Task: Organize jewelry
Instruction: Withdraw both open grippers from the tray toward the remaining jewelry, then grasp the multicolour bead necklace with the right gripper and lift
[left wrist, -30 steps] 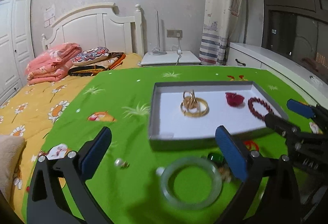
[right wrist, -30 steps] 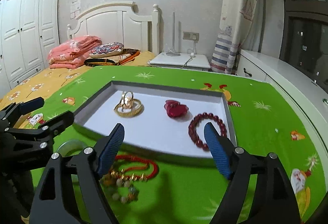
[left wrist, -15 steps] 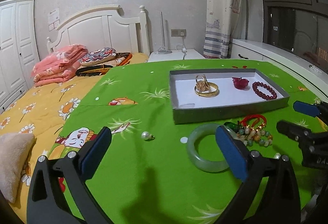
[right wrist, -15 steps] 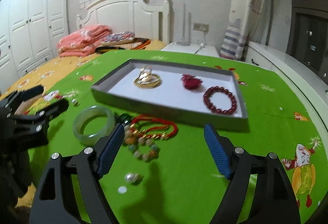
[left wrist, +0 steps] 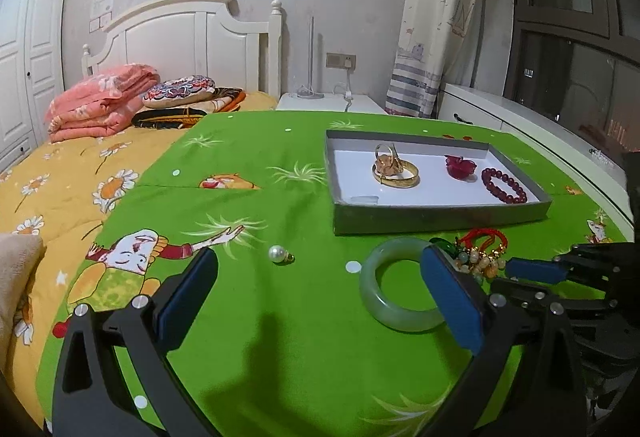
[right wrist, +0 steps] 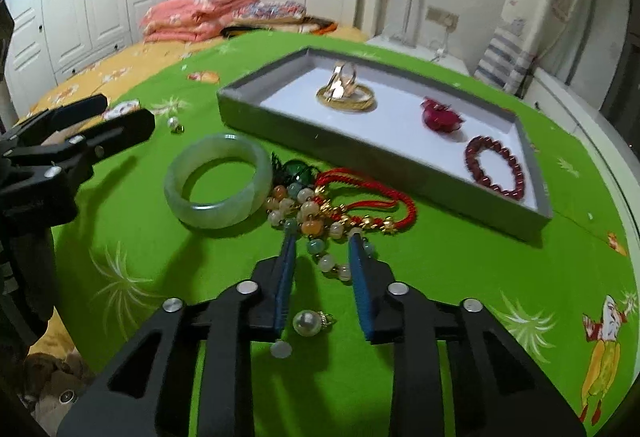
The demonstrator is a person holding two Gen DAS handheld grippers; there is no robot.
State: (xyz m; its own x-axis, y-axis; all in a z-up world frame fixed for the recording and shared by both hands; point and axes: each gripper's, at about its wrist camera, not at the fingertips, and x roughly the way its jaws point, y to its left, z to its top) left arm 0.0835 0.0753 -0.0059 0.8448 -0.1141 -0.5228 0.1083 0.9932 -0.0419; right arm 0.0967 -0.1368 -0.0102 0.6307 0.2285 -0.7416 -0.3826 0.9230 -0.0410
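Observation:
A grey tray (left wrist: 436,220) (right wrist: 272,125) with a white floor holds gold bangles (left wrist: 396,169) (right wrist: 346,96), a red ornament (left wrist: 460,166) (right wrist: 441,116) and a dark red bead bracelet (left wrist: 504,185) (right wrist: 495,166). In front of it lie a pale green jade bangle (left wrist: 394,295) (right wrist: 218,186), a tangle of pastel beads and red cord (left wrist: 478,251) (right wrist: 340,209), and a pearl pendant (left wrist: 280,254) (right wrist: 310,322). My left gripper (left wrist: 316,297) is open wide above the cloth. My right gripper (right wrist: 322,243) has narrowed around the pastel bead strand (right wrist: 320,249), its jaws not touching it.
The green cartoon cloth (left wrist: 280,357) covers a round table. A bed with folded pink blankets (left wrist: 102,97) lies at the left. A second pearl pendant (right wrist: 175,124) lies left of the tray. A white cabinet (left wrist: 520,121) runs along the right.
Both grippers pulled back from the tray. The right gripper dropped low over the bead tangle and narrowed from wide open. The left gripper stayed open.

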